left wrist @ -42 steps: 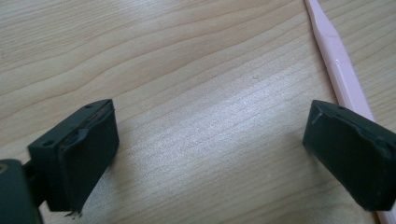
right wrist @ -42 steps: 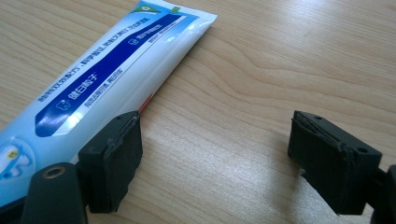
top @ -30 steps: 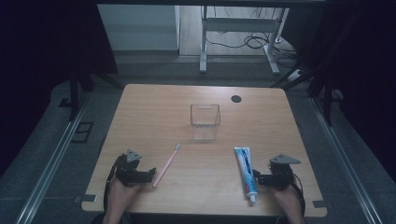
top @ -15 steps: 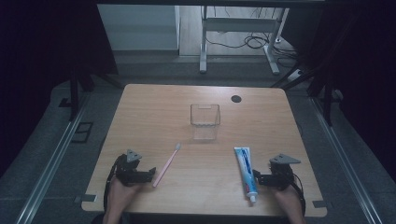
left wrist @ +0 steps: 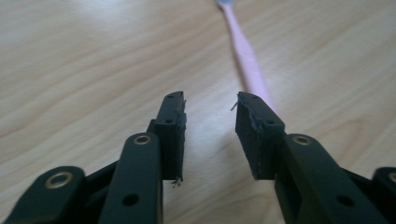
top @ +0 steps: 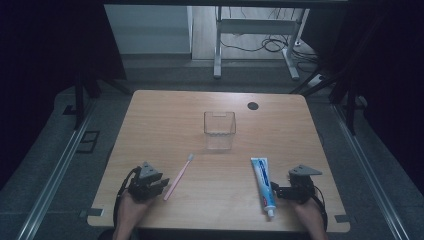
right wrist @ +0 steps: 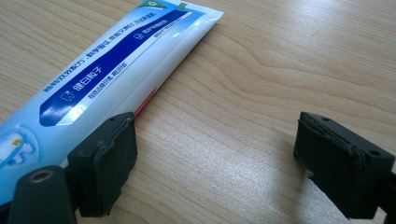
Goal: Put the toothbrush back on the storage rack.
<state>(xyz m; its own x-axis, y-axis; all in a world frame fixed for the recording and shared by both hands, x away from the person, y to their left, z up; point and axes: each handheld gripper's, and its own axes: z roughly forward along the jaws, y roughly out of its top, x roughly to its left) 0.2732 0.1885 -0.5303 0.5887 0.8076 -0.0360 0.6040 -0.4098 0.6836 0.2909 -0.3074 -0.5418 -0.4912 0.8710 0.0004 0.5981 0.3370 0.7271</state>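
Observation:
A pink toothbrush [top: 178, 176] lies slanted on the wooden table [top: 165, 120], head toward the far side. My left gripper [top: 162, 183] rests at its near end. In the left gripper view the jaws [left wrist: 210, 103] have just been closing and stand a narrow gap apart, with bare wood between them. The toothbrush handle [left wrist: 245, 56] runs behind the right-hand jaw. A blue and white toothpaste tube [top: 262, 184] lies at the near right, cap toward me. My right gripper [top: 276, 191] sits beside it, wide open [right wrist: 217, 128]. The tube [right wrist: 116, 65] lies just outside its left-hand jaw.
A clear square container [top: 219, 131] stands upright at the table's middle, beyond both items. A small black round spot [top: 253, 105] marks the far right of the tabletop. Dark floor and metal rails surround the table.
The left gripper's jaws look closer together than before. The toothbrush, the toothpaste tube and the right gripper keep their places.

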